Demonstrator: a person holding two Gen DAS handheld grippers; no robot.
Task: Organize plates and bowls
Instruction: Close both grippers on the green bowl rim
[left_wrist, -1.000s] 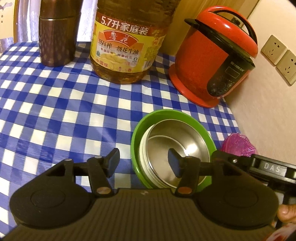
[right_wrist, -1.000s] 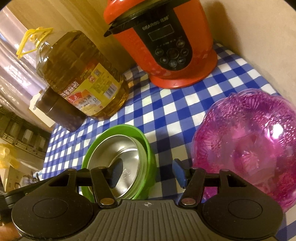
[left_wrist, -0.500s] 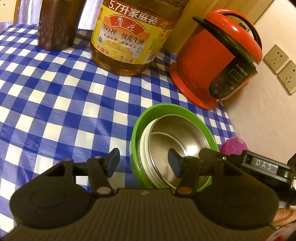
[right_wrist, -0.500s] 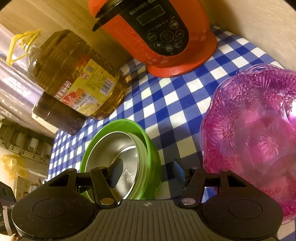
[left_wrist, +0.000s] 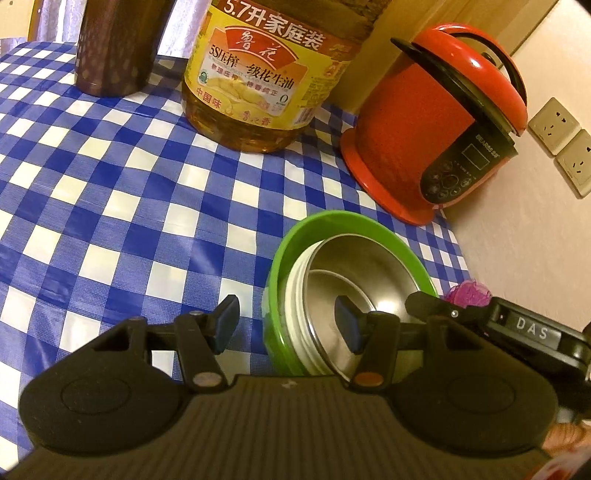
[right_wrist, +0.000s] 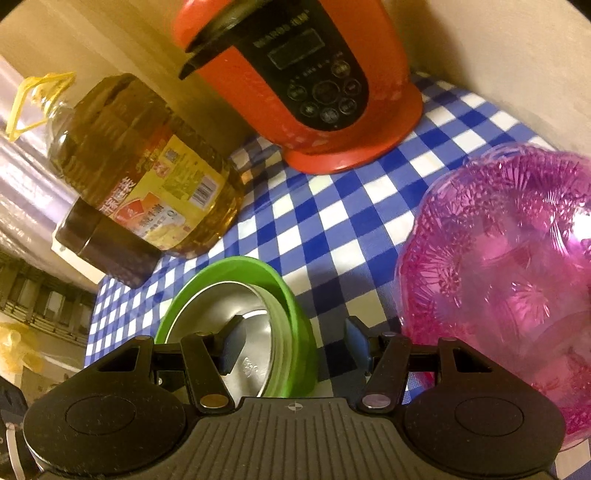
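We've got both jaws wide here: our left gripper (left_wrist: 286, 323) straddles the near rim of the green bowl (left_wrist: 280, 254), one finger outside, one over the steel bowl (left_wrist: 369, 273) nested inside it. Our right gripper (right_wrist: 293, 343) straddles the opposite rim, gripping nothing. The pink plate (right_wrist: 509, 269) lies just beside, on the checkered tablecloth (left_wrist: 110, 192).

left gripper (left_wrist: 286, 323) jaws apart | right gripper (right_wrist: 295, 345) jaws apart, seemingly empty
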